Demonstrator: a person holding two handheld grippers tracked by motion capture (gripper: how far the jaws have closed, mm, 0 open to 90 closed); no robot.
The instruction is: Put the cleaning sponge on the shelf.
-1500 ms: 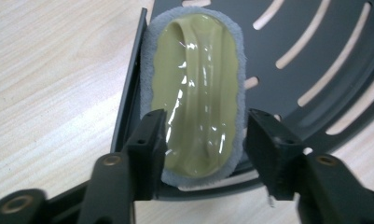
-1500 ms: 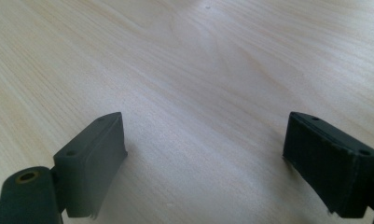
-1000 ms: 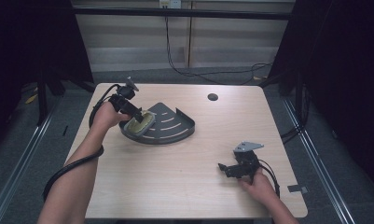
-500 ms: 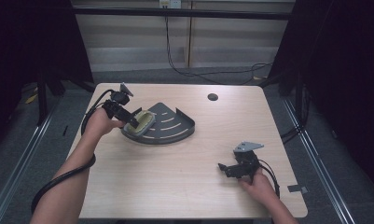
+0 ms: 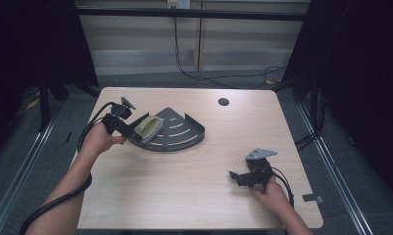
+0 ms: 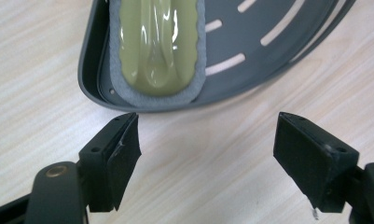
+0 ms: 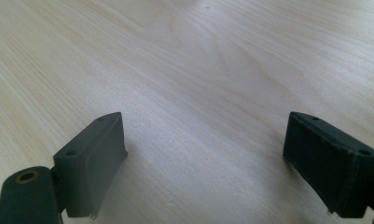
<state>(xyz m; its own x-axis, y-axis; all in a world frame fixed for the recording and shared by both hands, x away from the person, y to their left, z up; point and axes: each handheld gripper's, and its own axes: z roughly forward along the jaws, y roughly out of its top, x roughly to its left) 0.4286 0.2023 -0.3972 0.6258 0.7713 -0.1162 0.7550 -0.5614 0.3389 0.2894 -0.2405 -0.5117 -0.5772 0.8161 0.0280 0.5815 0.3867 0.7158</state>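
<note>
Dim, dark-edged overhead pic; bright close-ups, glare on wrapper (image 6: pixel 156 42), slight blur.

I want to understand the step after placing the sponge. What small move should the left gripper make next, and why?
Probably draw the left gripper a little farther back from the grey tray. Its jaws have just been opening and stand apart with nothing between them, and the green sponge lies inside the tray, free of the pads. The placing looks done, so clearing away seems sensible.

A lab recording bay: bare wooden table (image 5: pixel 184 196), black curtains (image 5: pixel 32 44), floor cables (image 5: pixel 218 78).
</note>
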